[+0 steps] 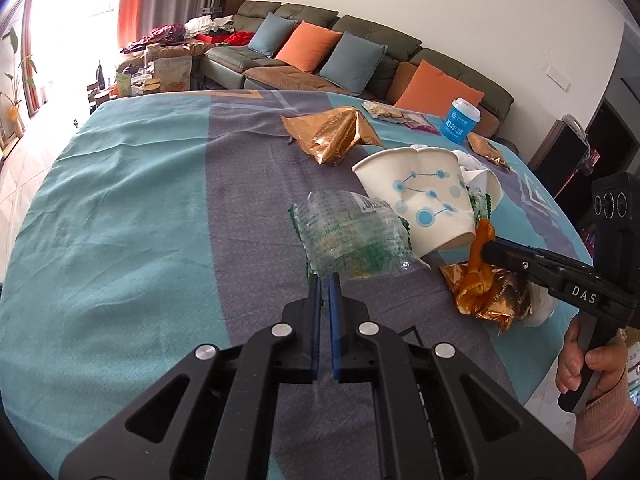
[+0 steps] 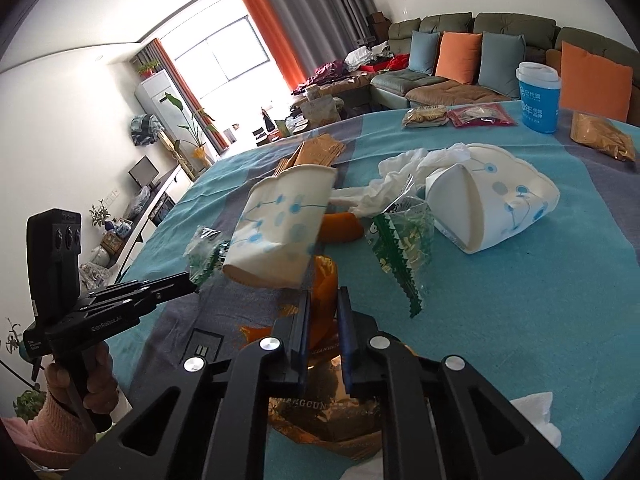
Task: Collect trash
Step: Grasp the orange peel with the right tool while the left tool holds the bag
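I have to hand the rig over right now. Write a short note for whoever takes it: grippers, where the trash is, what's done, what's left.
Left gripper: shut on the edge of a clear green-printed wrapper, which looks lifted off the blue cloth.
Right gripper: shut on an orange peel above a gold foil bag.
Still on the cloth: two crushed paper cups, white tissue, another green wrapper, a second peel, more gold bags, snack packets.
The blue lidded cup stands upright at the far edge.
No bin in view. Nothing visibly collected; almost all remains.
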The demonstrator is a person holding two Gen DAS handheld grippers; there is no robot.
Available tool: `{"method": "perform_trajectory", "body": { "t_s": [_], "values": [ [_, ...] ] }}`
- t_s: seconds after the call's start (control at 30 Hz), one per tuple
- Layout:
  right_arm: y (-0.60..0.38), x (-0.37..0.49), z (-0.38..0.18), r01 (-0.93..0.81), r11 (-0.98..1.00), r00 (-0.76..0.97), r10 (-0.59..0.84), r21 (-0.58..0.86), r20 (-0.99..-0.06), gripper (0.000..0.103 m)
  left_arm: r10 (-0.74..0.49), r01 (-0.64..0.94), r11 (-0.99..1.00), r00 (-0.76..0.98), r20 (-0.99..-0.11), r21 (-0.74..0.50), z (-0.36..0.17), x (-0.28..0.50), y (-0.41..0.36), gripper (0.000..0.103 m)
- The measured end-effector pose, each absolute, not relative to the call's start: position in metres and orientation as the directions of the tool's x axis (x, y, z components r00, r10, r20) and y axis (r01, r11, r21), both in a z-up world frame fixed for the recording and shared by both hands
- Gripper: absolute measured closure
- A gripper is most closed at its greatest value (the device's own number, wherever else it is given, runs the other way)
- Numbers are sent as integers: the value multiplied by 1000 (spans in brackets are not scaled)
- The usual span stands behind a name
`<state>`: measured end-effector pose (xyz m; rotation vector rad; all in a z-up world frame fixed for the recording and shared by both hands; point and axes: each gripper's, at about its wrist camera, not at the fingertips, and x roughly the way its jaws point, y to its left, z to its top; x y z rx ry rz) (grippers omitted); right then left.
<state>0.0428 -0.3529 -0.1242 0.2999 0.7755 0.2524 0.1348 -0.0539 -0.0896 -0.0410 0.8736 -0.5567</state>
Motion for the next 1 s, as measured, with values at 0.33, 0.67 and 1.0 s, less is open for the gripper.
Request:
{"method": "perform_trajectory", "body": {
  "t_s": [0.33, 0.67, 1.0],
  "values": [
    [-354, 31, -105, -133, 925, 732, 333, 355, -594, 93, -463, 404, 876, 555, -691, -263, -81, 119, -23, 99],
    [-344, 31, -86, -179, 916, 757, 361, 358, -545, 93, -441, 355, 894, 597, -670, -272, -73, 104, 5, 99],
    [-311, 34, -76, -263, 892, 742, 431, 368, -513, 93, -393, 298, 919, 645, -656, -259, -66, 89, 36, 99]
  ]
}}
